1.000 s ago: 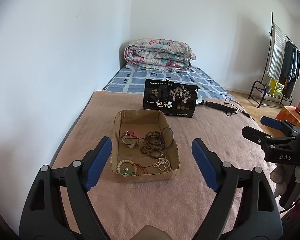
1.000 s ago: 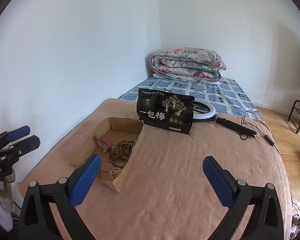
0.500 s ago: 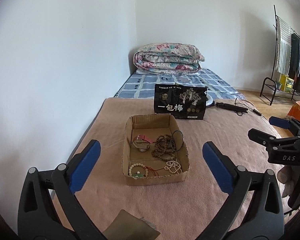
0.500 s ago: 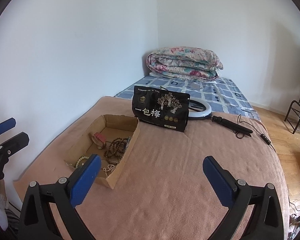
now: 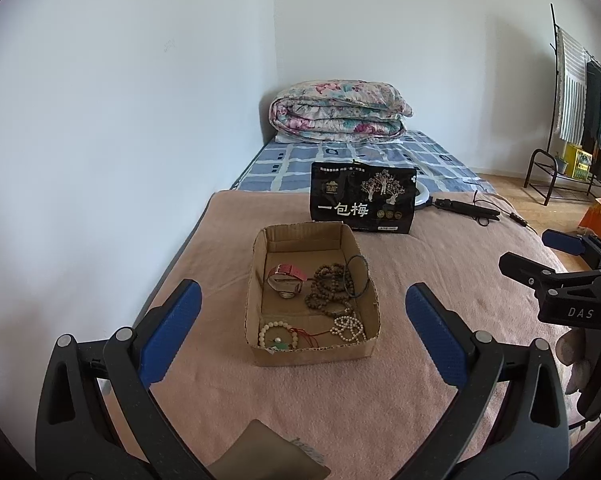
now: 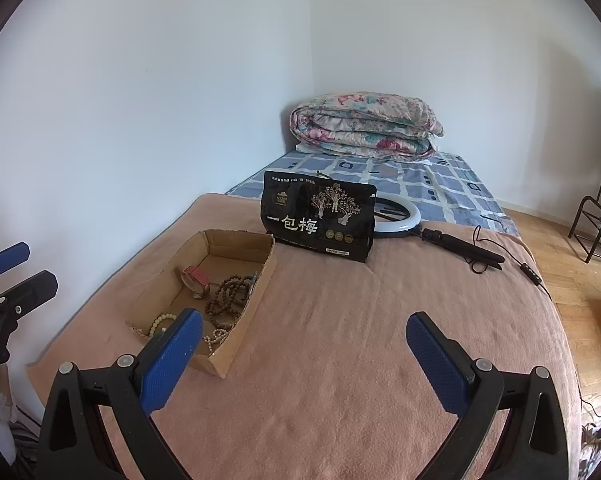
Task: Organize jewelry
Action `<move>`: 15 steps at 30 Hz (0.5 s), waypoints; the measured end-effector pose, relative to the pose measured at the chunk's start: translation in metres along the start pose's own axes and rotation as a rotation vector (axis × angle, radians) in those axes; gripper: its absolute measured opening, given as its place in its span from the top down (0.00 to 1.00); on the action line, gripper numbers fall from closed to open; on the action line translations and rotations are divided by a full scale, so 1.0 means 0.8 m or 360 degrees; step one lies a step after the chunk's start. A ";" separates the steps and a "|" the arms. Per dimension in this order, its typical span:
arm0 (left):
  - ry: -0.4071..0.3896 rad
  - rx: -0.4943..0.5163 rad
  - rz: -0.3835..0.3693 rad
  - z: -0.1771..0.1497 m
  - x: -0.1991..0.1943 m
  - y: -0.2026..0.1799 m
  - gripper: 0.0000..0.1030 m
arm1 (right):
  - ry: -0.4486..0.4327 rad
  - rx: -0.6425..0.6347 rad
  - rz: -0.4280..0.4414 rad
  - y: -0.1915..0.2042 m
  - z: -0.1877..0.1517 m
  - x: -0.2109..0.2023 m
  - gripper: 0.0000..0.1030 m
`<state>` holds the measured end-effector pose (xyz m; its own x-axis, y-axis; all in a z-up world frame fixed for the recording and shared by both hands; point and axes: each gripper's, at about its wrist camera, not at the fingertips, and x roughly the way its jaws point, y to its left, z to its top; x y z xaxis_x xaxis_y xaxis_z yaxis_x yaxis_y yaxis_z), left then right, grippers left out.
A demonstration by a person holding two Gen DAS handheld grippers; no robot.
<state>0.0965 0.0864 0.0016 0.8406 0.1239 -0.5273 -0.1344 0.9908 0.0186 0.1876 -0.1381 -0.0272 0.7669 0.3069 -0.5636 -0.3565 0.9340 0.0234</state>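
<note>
An open cardboard box (image 5: 256, 280) sits on the pink blanket and also shows in the right wrist view (image 6: 260, 288). Inside lie a pink-strapped watch (image 5: 286, 276), a brown bead strand (image 5: 328, 288), a black ring bangle (image 5: 358, 276), a white bead bracelet (image 5: 278, 334) and a pearl strand (image 5: 348, 326). My left gripper (image 5: 300, 334) is open and empty, just in front of the box. My right gripper (image 6: 304, 360) is open and empty, to the right of the box; it also shows in the left wrist view (image 5: 556, 260).
A black snack bag (image 5: 362, 204) stands behind the box. A ring light (image 6: 400, 216) with a black handle and cable (image 6: 496, 260) lies behind it. A folded floral quilt (image 5: 336, 112) rests at the bed's far end. A clothes rack (image 5: 580, 100) stands at right.
Both grippers have drawn back from the box, which now sits farther off in both views. The left gripper's jaws have opened wider.
</note>
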 end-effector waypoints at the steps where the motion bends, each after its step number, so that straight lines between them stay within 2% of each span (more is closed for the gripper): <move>1: 0.0005 -0.0008 -0.0002 0.000 0.000 0.000 0.00 | 0.0001 0.0000 0.0000 0.000 0.000 0.000 0.00; 15: 0.0000 -0.0005 0.0002 0.000 -0.002 -0.003 0.00 | 0.0011 -0.0010 -0.0001 0.002 -0.001 0.000 0.00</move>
<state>0.0954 0.0838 0.0025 0.8403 0.1254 -0.5274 -0.1373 0.9904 0.0167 0.1866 -0.1367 -0.0280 0.7634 0.3053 -0.5692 -0.3596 0.9329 0.0182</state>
